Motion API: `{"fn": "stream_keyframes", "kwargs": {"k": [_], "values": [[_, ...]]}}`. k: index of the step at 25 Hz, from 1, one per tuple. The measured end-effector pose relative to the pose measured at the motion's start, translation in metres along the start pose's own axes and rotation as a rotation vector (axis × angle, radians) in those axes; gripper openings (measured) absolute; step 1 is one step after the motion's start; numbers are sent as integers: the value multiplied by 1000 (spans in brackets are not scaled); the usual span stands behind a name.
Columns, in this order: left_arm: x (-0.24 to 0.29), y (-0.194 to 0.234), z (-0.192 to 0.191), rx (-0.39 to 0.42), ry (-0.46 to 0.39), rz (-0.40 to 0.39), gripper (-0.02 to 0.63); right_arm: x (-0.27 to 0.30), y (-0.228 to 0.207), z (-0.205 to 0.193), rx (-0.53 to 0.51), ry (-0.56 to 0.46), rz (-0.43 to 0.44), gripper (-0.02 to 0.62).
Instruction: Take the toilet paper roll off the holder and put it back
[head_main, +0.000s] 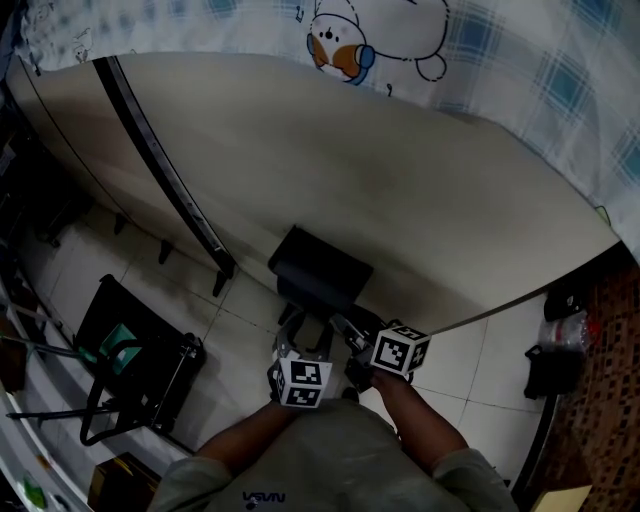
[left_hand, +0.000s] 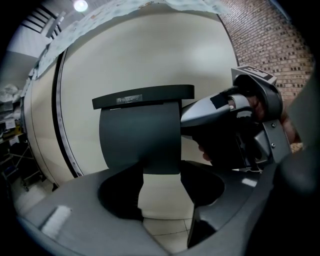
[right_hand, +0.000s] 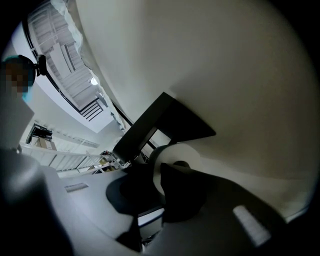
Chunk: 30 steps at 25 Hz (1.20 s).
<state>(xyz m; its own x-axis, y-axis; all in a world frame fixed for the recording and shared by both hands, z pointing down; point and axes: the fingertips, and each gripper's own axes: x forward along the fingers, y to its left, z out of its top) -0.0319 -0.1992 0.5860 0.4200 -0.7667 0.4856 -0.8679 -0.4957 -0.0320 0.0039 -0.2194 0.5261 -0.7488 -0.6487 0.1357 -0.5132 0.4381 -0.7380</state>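
One white TP roll (right_hand: 176, 151), dark core hole showing, sits under black holder (right_hand: 167, 117); we note R gripper (right_hand: 159, 186) pinching it, L gripper (left_hand: 161, 180) jaws spread.

only the end of the toilet paper roll (right_hand: 172, 150) shows; a finger (right_hand: 187, 195) of the right gripper (right_hand: 150, 180) covers the rest. from the head view the holder cover (head_main: 322, 270) hides it entirely.

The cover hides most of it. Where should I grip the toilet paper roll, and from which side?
Take the toilet paper roll by its open end, coming from the right of the holder. Its cover drapes over the front, while the end with the core hole is bare; one jaw in the core, one outside, would likely pinch it.
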Motion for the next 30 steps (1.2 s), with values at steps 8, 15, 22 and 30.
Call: {"fn": "stream_keyframes", "kwargs": {"k": [8,15,22,30], "values": [[-9,-6,4,-18,-46,-25,239,-23,-4,-2,-77,-9,-78,18],[-32,1,16,-111,-109,-23,147,-54,-4,6,-234,-48,-183,0],[-57,-15,37,-145,-175,-17,8,-83,15,12,-455,-46,-246,0],[-91,-48,64,-110,-217,55,8,-119,37,29,-644,-99,-241,0]]}}
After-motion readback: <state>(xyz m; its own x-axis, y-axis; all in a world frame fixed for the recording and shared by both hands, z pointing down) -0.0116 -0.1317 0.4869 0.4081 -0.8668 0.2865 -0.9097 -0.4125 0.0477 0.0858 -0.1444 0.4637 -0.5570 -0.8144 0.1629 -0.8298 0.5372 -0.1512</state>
